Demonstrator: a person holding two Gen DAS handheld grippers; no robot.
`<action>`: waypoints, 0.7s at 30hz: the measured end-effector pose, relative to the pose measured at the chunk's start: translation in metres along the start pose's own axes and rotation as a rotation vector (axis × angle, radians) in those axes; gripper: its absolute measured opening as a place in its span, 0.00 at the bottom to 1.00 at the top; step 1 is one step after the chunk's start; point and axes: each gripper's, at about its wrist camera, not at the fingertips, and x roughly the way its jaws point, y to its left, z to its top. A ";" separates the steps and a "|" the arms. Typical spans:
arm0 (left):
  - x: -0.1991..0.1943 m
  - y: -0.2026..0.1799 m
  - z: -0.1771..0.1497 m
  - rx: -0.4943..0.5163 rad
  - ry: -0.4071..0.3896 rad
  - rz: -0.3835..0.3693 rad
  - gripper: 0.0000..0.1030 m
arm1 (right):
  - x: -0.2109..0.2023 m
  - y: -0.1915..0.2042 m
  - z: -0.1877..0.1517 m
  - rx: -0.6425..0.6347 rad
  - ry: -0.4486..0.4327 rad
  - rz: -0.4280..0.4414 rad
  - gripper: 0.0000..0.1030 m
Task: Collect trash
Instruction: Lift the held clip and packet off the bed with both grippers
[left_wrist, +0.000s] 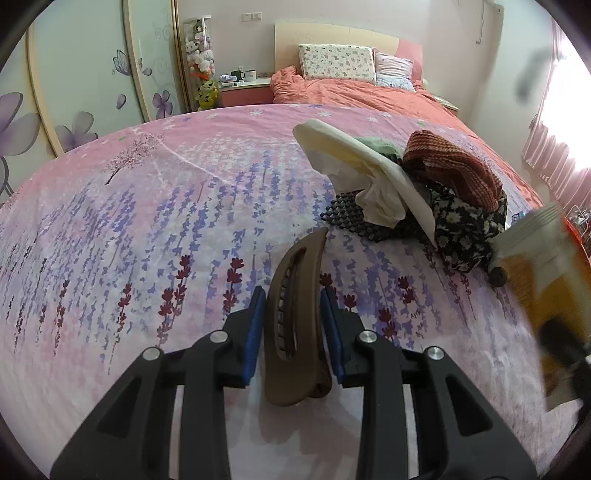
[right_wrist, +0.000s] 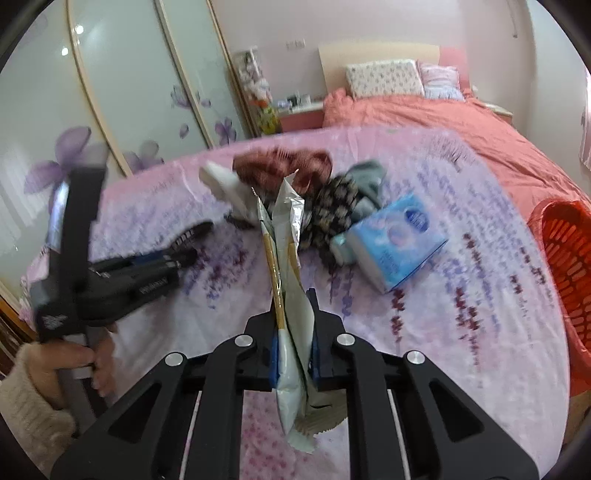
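Left hand-held gripper (left_wrist: 295, 325): pinching brown plastic hair claw clip (left_wrist: 293, 317) above the bed (left_wrist: 147, 221).
Right hand-held gripper (right_wrist: 293, 334): clamped on crumpled silver-and-yellow foil snack wrapper (right_wrist: 291, 295).
Risk: the thin wrapper may slip before reaching the red plastic basket (right_wrist: 565, 266), far right.

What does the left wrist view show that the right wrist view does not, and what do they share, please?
Only the left wrist view shows the brown hair clip clearly, gripped between the left gripper fingers. Only the right wrist view shows the blue tissue pack, the red basket and the person's hand. Both show the clothes pile on the floral bedspread and the snack wrapper held by the right gripper.
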 end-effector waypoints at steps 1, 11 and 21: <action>0.000 0.000 0.000 0.000 0.000 0.000 0.31 | -0.006 -0.005 0.002 0.013 -0.024 -0.014 0.12; 0.000 0.000 0.000 0.002 0.000 0.001 0.32 | 0.011 -0.087 0.003 0.224 0.040 -0.285 0.12; -0.001 -0.003 0.001 0.005 0.000 -0.014 0.37 | 0.014 -0.101 -0.001 0.234 0.064 -0.300 0.17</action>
